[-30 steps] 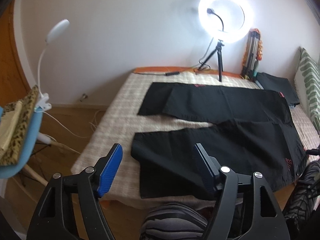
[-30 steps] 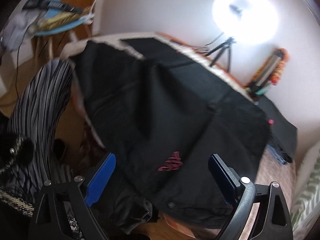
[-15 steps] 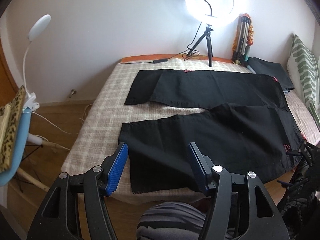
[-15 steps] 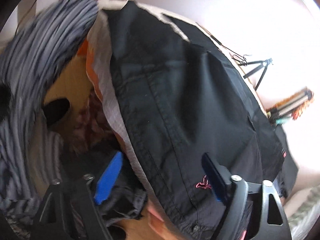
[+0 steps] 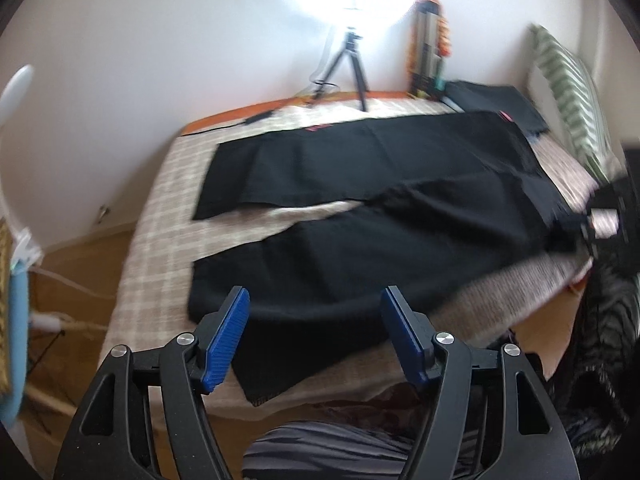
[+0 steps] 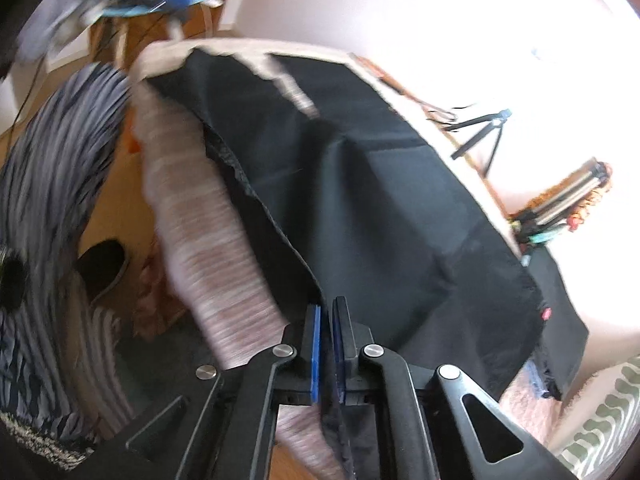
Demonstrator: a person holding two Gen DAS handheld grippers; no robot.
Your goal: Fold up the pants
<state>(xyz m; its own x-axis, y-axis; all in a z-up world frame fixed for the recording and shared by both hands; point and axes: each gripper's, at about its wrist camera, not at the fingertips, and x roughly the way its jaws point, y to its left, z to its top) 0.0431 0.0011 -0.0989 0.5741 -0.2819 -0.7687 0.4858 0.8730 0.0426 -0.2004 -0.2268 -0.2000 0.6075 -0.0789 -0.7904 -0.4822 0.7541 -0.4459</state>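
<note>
right gripper (image 6: 326, 312) is clamped tight on the edge of the black pants (image 6: 360, 184) at the waist end, blue pads pressed nearly together with a fold of dark cloth pinched between them and trailing down under the jaws. left gripper (image 5: 314, 320) is spread wide with nothing in it, hovering over the hem end of the near leg, its ribbed blue pads (image 5: 226, 338) sitting either side of the fabric's edge without touching it as far as i can see. pants are laid out flat lengthwise on a bed (image 5: 160, 216) covered with a beige checked blanket, legs parted in a narrow v so a strip of blanket shows between them. cloth looks matte, woven, fairly stiff, with creases running across the thigh area and a slightly frayed hem at the near corner. small red tag (image 6: 545, 313) on the far side of the waist. the near leg's edge is lifted a bit and casts a shadow on the blanket. behind the bed there's a glowing ring light on a little black tripod (image 5: 352, 68), a green and white striped pillow (image 5: 568, 96), and another dark folded garment (image 5: 492, 104) by the wall. both views are a bit motion blurred.
</note>
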